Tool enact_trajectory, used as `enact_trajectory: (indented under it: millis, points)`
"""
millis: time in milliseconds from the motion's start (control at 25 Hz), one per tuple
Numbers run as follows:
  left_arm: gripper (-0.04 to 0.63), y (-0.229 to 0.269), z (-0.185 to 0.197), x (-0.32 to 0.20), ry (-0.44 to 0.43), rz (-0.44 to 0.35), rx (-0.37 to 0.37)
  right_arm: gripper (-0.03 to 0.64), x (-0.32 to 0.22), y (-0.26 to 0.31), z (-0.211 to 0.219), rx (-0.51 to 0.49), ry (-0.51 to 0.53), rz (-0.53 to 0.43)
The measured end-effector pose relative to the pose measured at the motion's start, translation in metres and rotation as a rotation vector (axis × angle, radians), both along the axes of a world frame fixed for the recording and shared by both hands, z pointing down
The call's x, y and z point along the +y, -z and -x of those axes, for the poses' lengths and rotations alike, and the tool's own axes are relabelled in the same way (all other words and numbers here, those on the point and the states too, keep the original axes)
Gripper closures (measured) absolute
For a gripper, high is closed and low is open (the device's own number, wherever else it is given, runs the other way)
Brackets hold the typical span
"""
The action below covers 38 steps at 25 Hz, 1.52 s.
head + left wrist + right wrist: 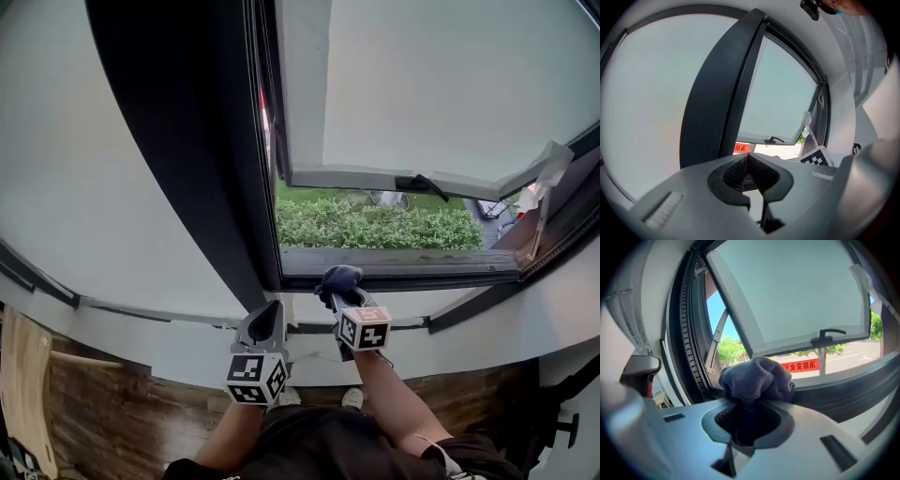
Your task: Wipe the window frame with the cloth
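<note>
Two grey hand-held tongs are being held side by side under an open window. The dark blue crumpled cloth [754, 378] is being grasped by the right tongs [746, 405]. Its lower part is being pinched between the two jaws, and the rest is bulging out above them in a soft lump. In the head view this cloth is being held up at the lower rail of the dark grey window frame [403, 269], near the left corner of the opening. Whether it is being pressed on the rail cannot be told.

The left tongs [748, 158] are being held clenched on nothing, with the ribbed jaws meeting at their tips. They are being held just beside the right tongs and a little lower, in front of the white wall [187, 352] under the window. They are being pointed towards the wide dark post [178, 141] at the left of the opening.

The pale frosted window sash [422, 84] is being held tilted outwards, and a black lever handle [419, 184] is being shown on its lower edge. Through the gap a green trimmed hedge [375, 227] is being shown, and in the right gripper view a red banner with white characters [799, 366]. A brown wooden floor [112, 412] is being shown below the wall.
</note>
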State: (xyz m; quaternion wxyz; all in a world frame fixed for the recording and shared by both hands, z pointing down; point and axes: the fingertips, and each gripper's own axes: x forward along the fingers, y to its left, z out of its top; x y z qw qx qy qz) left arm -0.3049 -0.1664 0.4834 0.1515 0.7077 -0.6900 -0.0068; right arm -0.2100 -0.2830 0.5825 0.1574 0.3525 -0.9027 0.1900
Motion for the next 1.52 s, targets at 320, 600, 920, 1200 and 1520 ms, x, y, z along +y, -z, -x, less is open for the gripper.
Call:
enact_trajectory:
  millis: [320, 600, 920, 1200, 1520]
  points:
    - [0.586, 0.0, -0.034, -0.017, -0.053, 0.005, -0.004, 0.554, -0.015, 0.001, -0.039, 0.001, -0.039, 0.02]
    - [0.586, 0.0, -0.063, -0.038, -0.092, 0.006, -0.016, 0.554, -0.03, -0.001, -0.074, 0.003, -0.07, 0.026]
    - [0.586, 0.0, -0.103, -0.057, -0.158, 0.012, -0.037, 0.554, -0.047, 0.0, -0.118, -0.002, -0.127, 0.03]
    - [0.586, -0.001, -0.126, -0.068, -0.192, 0.022, -0.053, 0.554, -0.061, 0.0, -0.156, -0.01, -0.195, 0.027]
    - [0.586, -0.002, -0.156, -0.08, -0.241, 0.03, -0.065, 0.554, -0.076, 0.001, -0.193, -0.001, -0.25, 0.021]
